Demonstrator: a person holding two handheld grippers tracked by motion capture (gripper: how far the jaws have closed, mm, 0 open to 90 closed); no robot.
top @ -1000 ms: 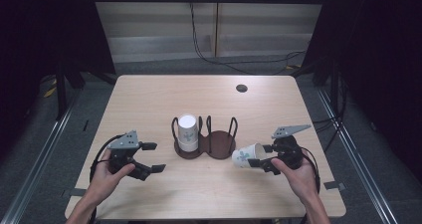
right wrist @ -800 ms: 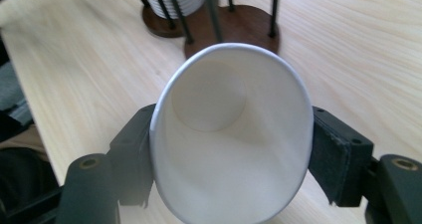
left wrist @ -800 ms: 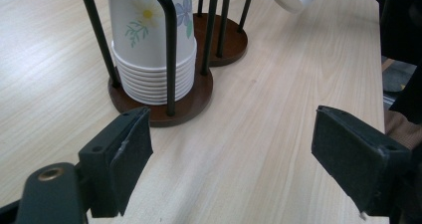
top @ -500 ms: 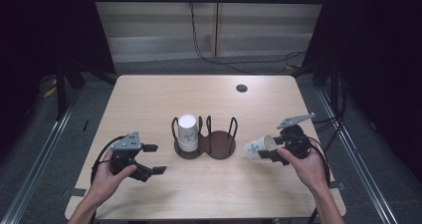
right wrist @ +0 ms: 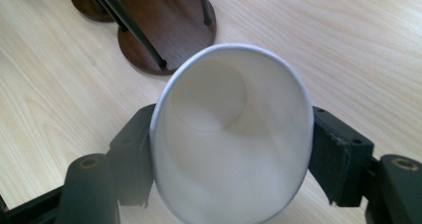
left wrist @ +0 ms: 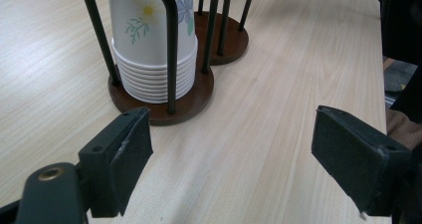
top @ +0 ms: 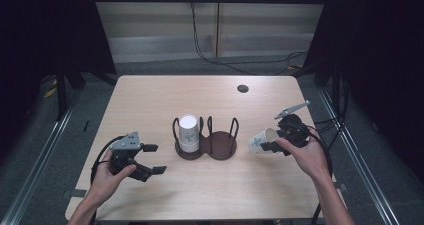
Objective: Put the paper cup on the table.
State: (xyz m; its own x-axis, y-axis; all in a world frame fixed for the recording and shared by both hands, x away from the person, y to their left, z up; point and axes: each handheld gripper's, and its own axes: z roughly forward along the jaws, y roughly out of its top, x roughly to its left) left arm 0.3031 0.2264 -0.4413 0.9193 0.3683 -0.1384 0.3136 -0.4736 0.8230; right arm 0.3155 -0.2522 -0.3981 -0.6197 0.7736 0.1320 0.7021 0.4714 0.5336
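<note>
L gripper [top: 150, 159] sits low at the near-left of the table [top: 150, 100], jaws spread wide w/ nothing between; in the left gripper view the pads frame bare wood just short of the cup holder [left wrist: 164, 97]. The holder is a dark brown two-ring base w/ black wire uprights at table centre; its left ring carries an inverted cup stack [top: 188, 132], white w/ floral print, rims nested at the base; the right ring is vacant. R gripper [top: 266, 144] is just right of the holder, jaws pinching a single paper cup [right wrist: 234, 134] by its walls, open mouth toward its camera, inside plain white. Vs. 0.5 s ago: R gripper and cup are tilted further, grey plate raised higher; L gripper unchanged. Far side: small dark hole [top: 243, 88] in the tabletop, cables [top: 220, 60] on the floor beyond.
</note>
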